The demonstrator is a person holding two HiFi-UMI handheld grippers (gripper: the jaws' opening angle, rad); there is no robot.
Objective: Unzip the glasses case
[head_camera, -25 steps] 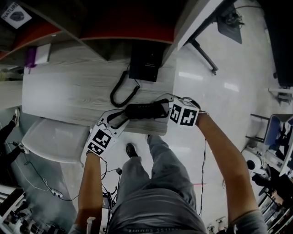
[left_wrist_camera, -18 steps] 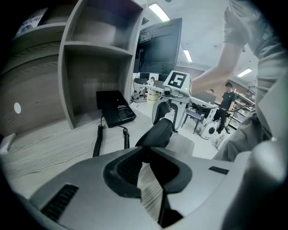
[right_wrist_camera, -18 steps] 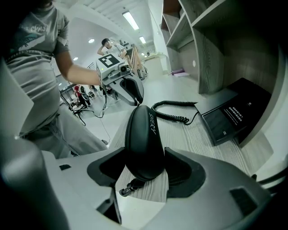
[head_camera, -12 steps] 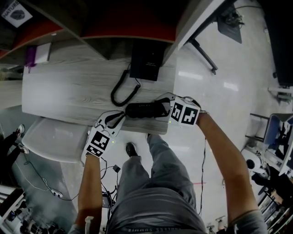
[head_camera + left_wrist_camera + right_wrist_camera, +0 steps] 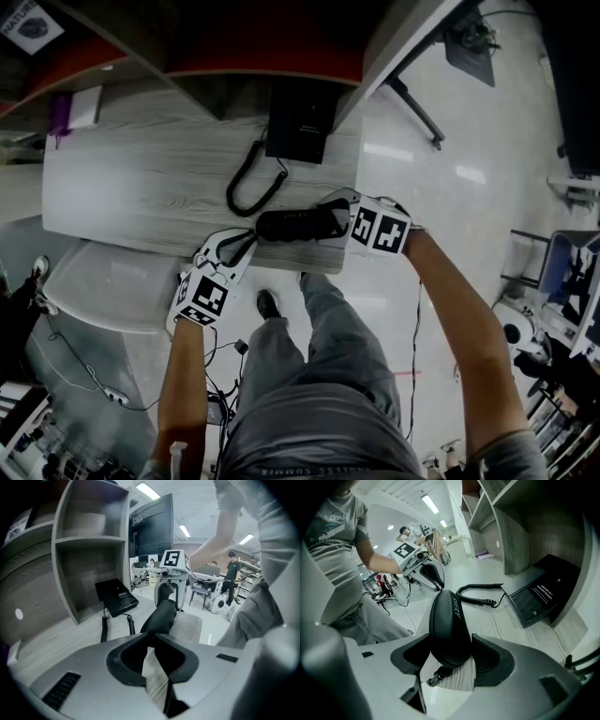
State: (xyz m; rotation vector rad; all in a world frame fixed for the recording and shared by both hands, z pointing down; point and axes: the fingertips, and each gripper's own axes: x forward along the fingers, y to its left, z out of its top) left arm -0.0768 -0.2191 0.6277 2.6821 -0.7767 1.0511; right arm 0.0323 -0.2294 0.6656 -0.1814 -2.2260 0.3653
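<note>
A black glasses case (image 5: 292, 225) lies along the near edge of the wooden desk (image 5: 141, 187). My right gripper (image 5: 336, 223) is shut on its right end: in the right gripper view the case (image 5: 447, 625) fills the gap between the pads (image 5: 490, 660), and the zipper pull (image 5: 433, 679) hangs below that end. My left gripper (image 5: 246, 242) is at the case's left end. In the left gripper view its jaws have just been closing, and they now meet at the tip of the case (image 5: 161, 613), pinching that end.
A black desk telephone (image 5: 298, 122) stands behind the case, and its coiled cord (image 5: 251, 183) loops toward it. Shelving (image 5: 89, 550) rises at the back of the desk. A purple object (image 5: 64, 117) lies far left. A white chair seat (image 5: 103, 286) sits below the desk edge.
The left gripper's jaws went from wide open to nearly shut at the case's left end, and it rolled slightly. The right gripper and the case stayed put.
</note>
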